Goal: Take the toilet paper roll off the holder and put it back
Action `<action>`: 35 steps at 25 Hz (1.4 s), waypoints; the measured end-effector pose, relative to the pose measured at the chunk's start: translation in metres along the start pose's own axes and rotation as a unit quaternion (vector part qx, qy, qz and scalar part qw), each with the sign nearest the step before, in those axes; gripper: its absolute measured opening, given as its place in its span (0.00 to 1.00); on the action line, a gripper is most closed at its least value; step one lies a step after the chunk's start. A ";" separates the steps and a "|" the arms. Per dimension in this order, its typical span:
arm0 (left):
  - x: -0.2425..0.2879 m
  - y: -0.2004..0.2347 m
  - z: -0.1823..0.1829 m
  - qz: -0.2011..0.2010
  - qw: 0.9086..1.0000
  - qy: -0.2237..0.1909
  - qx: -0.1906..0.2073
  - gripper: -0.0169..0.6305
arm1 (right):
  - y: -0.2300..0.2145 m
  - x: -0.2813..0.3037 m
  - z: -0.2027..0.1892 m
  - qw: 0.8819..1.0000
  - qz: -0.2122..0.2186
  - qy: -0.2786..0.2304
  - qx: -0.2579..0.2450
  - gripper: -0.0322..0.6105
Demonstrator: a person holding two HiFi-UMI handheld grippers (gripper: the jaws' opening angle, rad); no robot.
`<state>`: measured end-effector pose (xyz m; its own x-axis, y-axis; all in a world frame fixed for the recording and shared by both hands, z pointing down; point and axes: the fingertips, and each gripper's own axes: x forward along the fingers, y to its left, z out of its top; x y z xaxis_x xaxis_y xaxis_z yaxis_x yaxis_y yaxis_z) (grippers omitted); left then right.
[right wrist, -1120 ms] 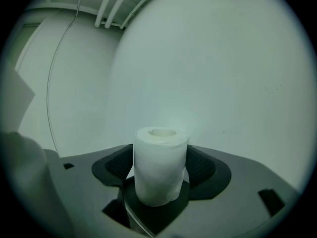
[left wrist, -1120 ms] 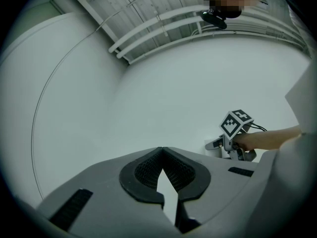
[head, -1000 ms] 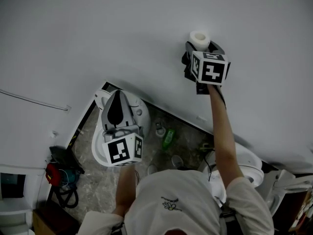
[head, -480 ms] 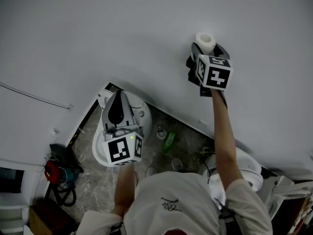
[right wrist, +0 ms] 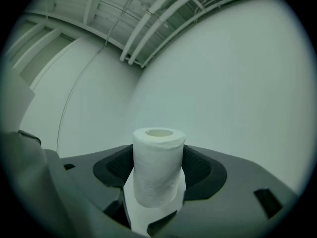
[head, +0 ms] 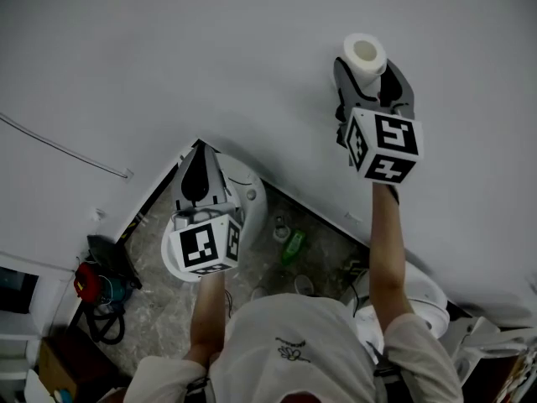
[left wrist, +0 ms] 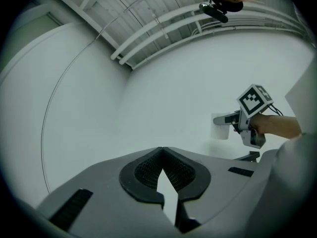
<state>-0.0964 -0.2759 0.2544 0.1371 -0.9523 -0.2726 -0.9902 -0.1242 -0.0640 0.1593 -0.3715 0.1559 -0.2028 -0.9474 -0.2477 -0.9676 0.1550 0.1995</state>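
A white toilet paper roll (head: 365, 54) stands upright between the jaws of my right gripper (head: 370, 78), which is shut on it and held high against the white wall (head: 210, 49). In the right gripper view the roll (right wrist: 157, 167) fills the gap between the dark pads (right wrist: 200, 170) of the gripper (right wrist: 157, 180). My left gripper (head: 196, 154) hangs lower at the left, shut with nothing in it. In its own view the left gripper (left wrist: 161, 151) faces the wall, with the right gripper (left wrist: 229, 119) and roll (left wrist: 219, 131) at the far right. No holder shows plainly.
Far below on the stone floor (head: 159, 300) stand a white toilet (head: 248, 193), a green bottle (head: 291, 243), a second white fixture (head: 424, 296) and a dark bag with red parts (head: 88, 280). A thin cable (head: 63, 149) runs along the wall at the left.
My right gripper has risen along the wall with the roll still in it. The left gripper has shifted slightly and stays shut.
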 end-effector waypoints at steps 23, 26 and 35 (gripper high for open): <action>-0.046 0.043 0.019 0.044 0.999 -0.018 0.004 0.05 | 0.139 -0.111 -0.002 0.992 0.085 -0.090 0.018 0.50; -0.049 0.041 0.014 0.045 0.999 -0.019 0.006 0.05 | 0.141 -0.118 -0.009 0.992 0.087 -0.087 0.027 0.50; -0.049 0.038 0.010 0.043 0.999 -0.017 0.002 0.05 | 0.144 -0.121 -0.018 0.992 0.092 -0.082 0.024 0.50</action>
<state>-0.1403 -0.2317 0.2561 0.0515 -0.9496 -0.3091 -0.9983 -0.0400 -0.0435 0.0472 -0.2400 0.2315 -0.3941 -0.8439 -0.3639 -0.9173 0.3370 0.2120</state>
